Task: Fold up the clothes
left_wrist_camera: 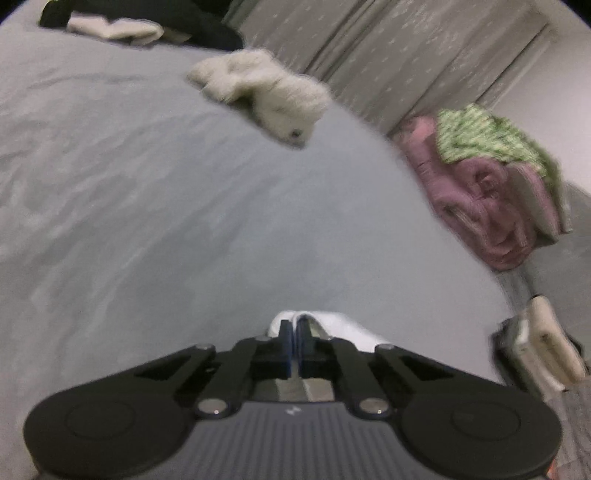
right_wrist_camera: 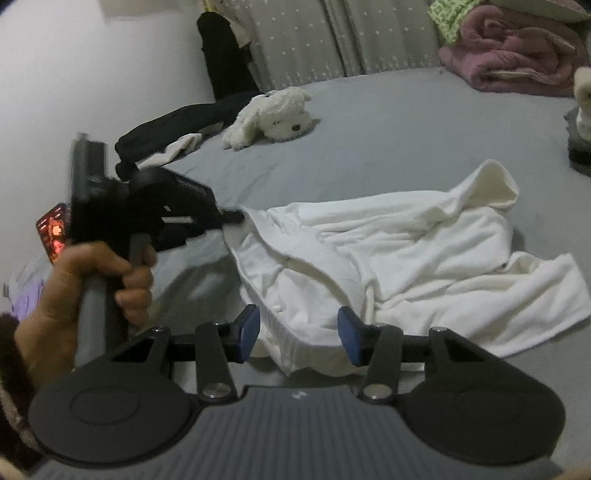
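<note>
Two grippers work over a grey bed (right_wrist_camera: 406,122). The right gripper (right_wrist_camera: 299,332) has its fingers parted, blue pads apart, with the near hem of a white garment (right_wrist_camera: 388,251) lying between them, unpinched. To their left a hand (right_wrist_camera: 92,288) holds the left gripper (left_wrist_camera: 294,341), its fingers closed tight on an edge of the same white cloth. The garment lies crumpled ahead of the right fingers, spreading to their right. Further out, a white plush dog (right_wrist_camera: 273,116) lies by dark clothes (right_wrist_camera: 177,129). Farthest off, to the right, is a pink blanket (right_wrist_camera: 517,55) under green cloth (right_wrist_camera: 448,16).
</note>
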Demonstrator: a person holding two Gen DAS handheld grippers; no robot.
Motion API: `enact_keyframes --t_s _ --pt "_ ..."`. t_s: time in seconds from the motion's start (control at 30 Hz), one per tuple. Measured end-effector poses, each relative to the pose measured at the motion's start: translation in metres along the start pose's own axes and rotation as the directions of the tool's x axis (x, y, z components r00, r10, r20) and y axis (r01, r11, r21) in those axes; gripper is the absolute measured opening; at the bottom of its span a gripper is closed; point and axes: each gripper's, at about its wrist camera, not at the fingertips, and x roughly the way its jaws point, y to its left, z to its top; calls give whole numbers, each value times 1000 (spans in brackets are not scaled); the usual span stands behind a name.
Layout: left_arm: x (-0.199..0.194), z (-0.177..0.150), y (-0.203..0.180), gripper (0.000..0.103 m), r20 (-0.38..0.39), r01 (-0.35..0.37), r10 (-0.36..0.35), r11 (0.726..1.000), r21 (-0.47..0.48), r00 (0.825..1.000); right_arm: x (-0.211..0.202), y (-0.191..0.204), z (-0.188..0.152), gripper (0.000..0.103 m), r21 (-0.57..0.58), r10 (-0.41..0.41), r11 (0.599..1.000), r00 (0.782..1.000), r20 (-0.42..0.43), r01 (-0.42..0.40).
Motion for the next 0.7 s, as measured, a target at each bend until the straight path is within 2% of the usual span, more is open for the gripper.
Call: enact_keyframes --t_s 0.13,0.27,0.7 --pt "-23 4 -15 2 87 76 -80 996 49 993 -1 -6 4 51 54 -20 998 1000 23 19" --pt "-37 10 -22 2 136 116 -126 990 76 983 -3 -4 5 51 58 -33 998 999 39 30" --pt "-43 41 5 2 212 31 -36 999 28 977 5 37 3 51 -33 34 999 997 73 -31"
